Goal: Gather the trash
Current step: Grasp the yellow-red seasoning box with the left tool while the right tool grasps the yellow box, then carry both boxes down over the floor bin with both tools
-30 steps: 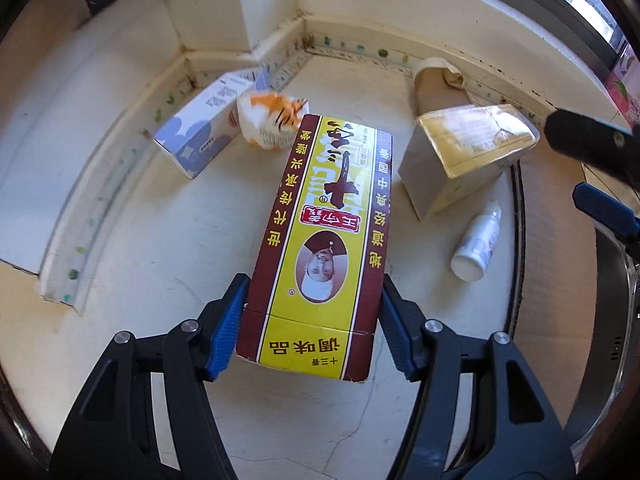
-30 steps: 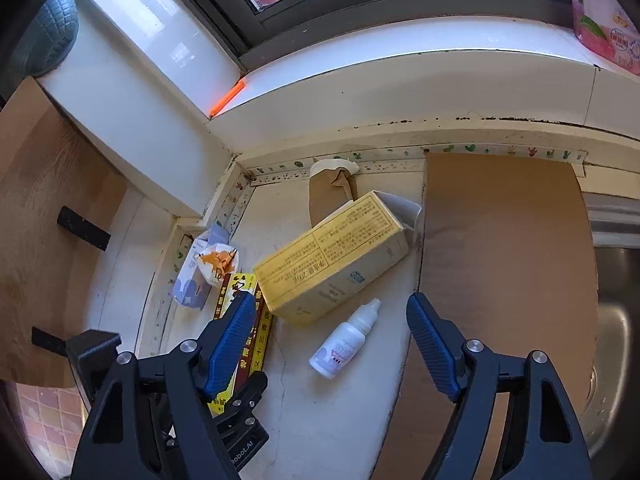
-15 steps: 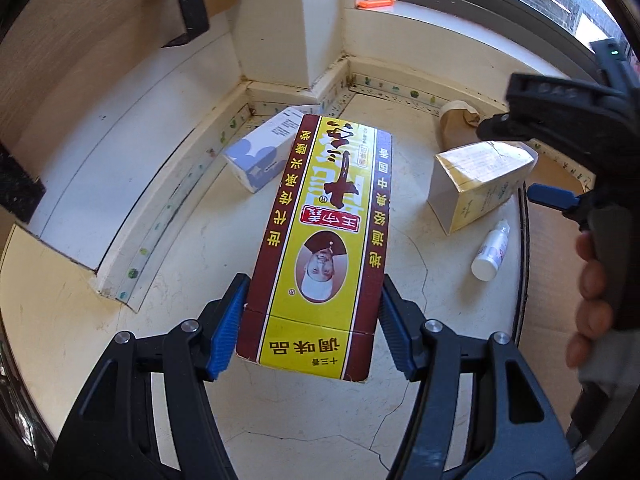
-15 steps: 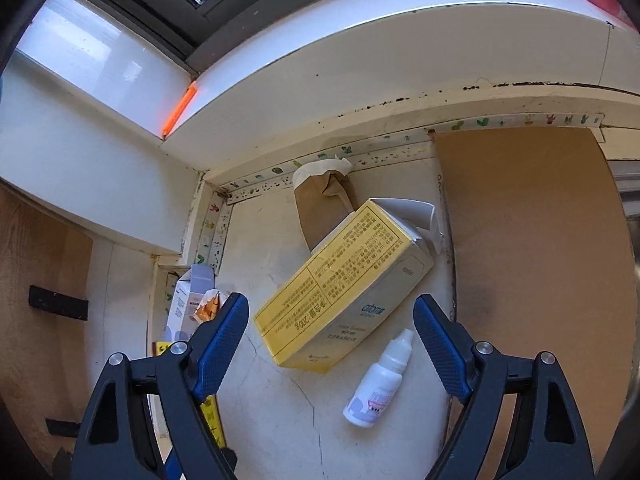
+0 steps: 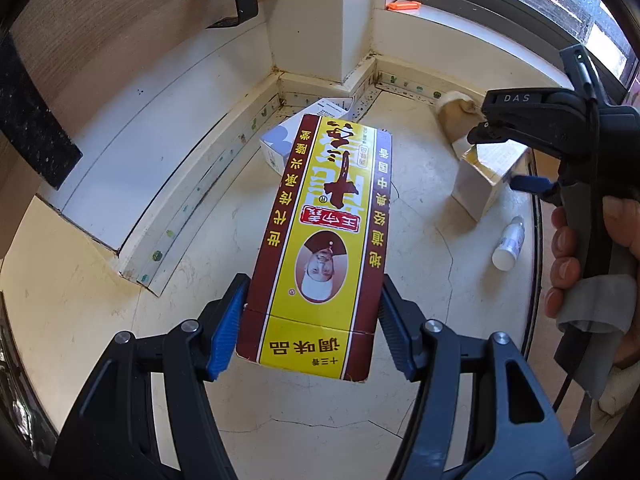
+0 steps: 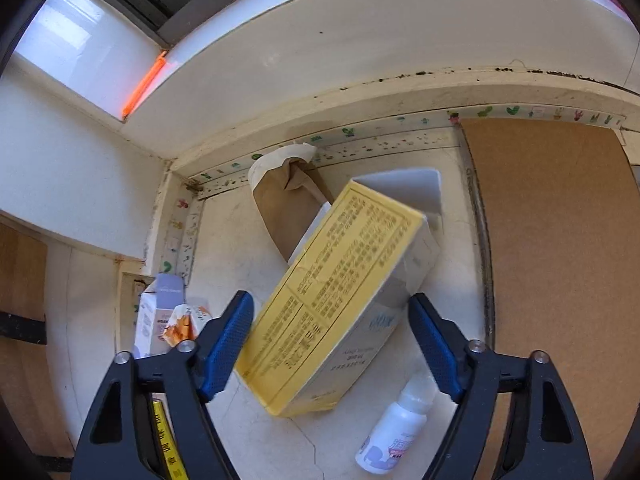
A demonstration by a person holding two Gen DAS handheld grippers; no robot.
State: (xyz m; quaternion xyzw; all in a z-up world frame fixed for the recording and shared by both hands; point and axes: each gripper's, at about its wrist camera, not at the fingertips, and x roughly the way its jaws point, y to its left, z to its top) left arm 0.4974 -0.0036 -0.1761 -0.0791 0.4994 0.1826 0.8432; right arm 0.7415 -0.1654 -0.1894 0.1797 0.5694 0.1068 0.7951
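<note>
My left gripper (image 5: 312,328) is shut on a long red-and-yellow seasoning box (image 5: 324,236) and holds it above the cream counter. My right gripper (image 6: 332,344) is open, its blue pads on either side of a yellow-and-white carton (image 6: 340,296) that lies on the counter; this carton also shows in the left wrist view (image 5: 488,180). A small white dropper bottle (image 6: 394,436) lies just right of the carton. A brown paper cup (image 6: 286,204) lies behind it. A lilac-and-white box (image 6: 158,316) and an orange-and-white wrapper (image 6: 182,322) sit at the left.
The counter corner is bounded by a white wall ledge (image 6: 360,92) and window sill. A brown cardboard sheet (image 6: 560,260) covers the counter at the right. A wood cabinet front (image 5: 120,28) stands at the left.
My left gripper has lifted and drawn back with the seasoning box. My right gripper has moved forward and down, so its pads now flank the yellow carton.
</note>
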